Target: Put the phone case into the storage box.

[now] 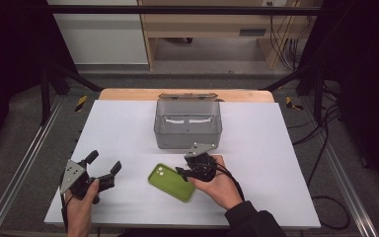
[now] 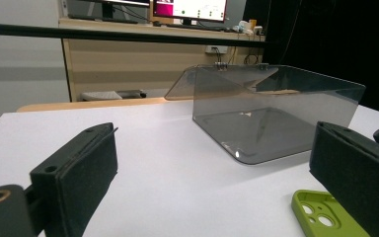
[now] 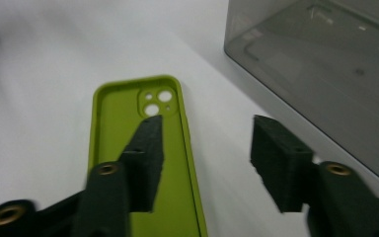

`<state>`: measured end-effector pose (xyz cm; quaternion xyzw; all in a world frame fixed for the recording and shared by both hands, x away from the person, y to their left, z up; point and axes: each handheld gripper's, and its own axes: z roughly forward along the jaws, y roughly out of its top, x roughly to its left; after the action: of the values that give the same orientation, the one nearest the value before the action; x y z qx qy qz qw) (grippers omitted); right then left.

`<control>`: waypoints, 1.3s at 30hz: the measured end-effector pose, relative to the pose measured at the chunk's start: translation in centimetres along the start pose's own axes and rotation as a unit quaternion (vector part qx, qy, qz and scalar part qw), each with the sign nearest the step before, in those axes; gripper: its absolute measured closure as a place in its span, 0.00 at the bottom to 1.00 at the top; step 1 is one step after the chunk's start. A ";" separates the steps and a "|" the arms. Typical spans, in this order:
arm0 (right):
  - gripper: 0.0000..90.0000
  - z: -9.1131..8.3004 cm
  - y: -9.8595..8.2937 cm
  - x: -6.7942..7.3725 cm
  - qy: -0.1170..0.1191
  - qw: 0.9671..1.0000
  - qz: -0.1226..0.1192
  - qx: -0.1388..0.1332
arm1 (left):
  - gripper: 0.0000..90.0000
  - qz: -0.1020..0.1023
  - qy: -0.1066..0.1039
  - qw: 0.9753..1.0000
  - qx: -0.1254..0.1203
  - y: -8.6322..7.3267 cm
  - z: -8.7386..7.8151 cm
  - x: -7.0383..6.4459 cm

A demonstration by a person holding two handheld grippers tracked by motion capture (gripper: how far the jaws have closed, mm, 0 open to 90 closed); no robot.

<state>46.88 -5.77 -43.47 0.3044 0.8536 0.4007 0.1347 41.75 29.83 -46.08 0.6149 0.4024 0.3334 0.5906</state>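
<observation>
The phone case (image 1: 171, 182) was a flat, rounded rectangle of soft-looking lime-green material, lying open side up on the white tabletop (image 1: 256, 148). Its raised rim ran around a shallow inner bed, and a squarish block at one corner carried two round lens holes and a smaller one. It lay near the front edge of the tabletop, slightly left of the middle, with its length running diagonally and the lens corner at its far left end.

Behind it, toward the far side, stood a box (image 1: 188, 123) of smoky grey see-through plastic, with straight walls, rounded corners and a glossy floor that caught small highlights. Its hinged lid stood open at the back.

The right tongs (image 1: 181, 171), black with a grey three-cornered plate on top, were held by the right hand (image 1: 217, 185) just at the right end of the case. In the right gripper view their jaws, faced with coarse dark foam, stood parted; one hung over the case's inner bed and the other over bare tabletop beside the rim, gripping nothing.

The left tongs (image 1: 103, 165) sat well to the left of the case in the left hand (image 1: 81, 210), their foam-padded jaws spread wide and empty.
</observation>
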 end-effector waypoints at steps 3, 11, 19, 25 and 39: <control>0.38 -0.1 -0.5 -0.1 0.001 1.000 -0.001 0.010 | 0.04 -0.002 -0.002 1.000 0.001 0.0 0.0 0.0; 0.09 -0.1 -2.6 0.5 0.011 0.999 -0.017 0.032 | 0.04 0.003 -0.003 1.000 0.005 -0.1 0.1 -0.2; 0.23 -1.0 -4.1 3.1 0.039 0.996 -0.055 0.052 | 0.04 0.008 -0.004 1.000 0.008 -0.1 0.2 -0.4; 0.40 -1.0 -4.2 4.8 0.052 0.994 -0.077 0.062 | 0.04 0.010 -0.009 1.000 0.013 -0.1 0.3 -0.5; 0.82 -0.1 -4.6 6.7 0.045 0.988 -0.120 0.090 | 0.04 0.011 -0.011 1.000 0.015 -0.2 0.4 -0.7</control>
<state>39.67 -3.88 -46.79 0.1922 0.9216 0.3169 0.1150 41.74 29.05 -46.22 0.6319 0.3941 0.3272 0.5817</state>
